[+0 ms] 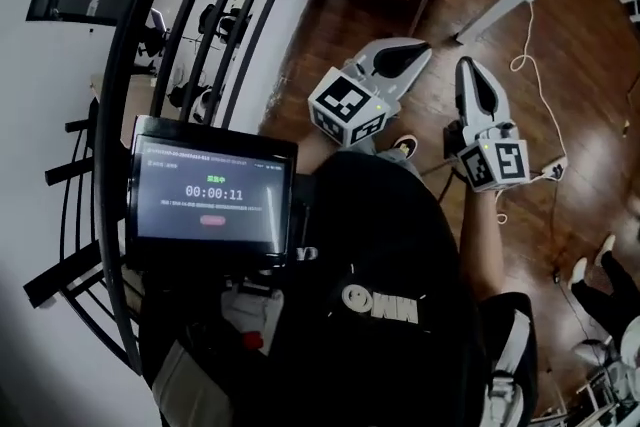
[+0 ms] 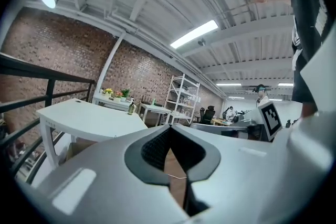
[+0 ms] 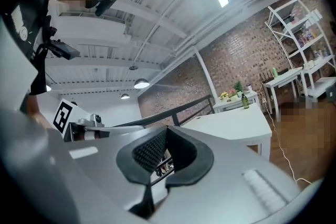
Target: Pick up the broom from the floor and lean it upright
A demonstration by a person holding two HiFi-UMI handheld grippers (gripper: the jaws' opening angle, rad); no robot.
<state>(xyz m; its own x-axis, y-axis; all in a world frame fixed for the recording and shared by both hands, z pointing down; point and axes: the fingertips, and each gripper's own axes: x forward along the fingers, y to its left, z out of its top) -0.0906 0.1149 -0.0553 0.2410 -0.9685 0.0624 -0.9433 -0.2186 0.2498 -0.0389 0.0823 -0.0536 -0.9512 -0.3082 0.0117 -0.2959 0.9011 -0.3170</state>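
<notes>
Your grey left hand-held gripper [image 1: 412, 50] and grey right hand-held gripper [image 1: 470, 75]: jaws together, empty, side by side above brown wooden floor [image 1: 380, 10]. Broom in no view; bearing, long axis, nearer hand untellable.

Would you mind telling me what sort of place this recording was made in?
Likely a loft-style office or workshop: a bare brick wall, a white table, a white shelf rack and a wooden floor.
</notes>
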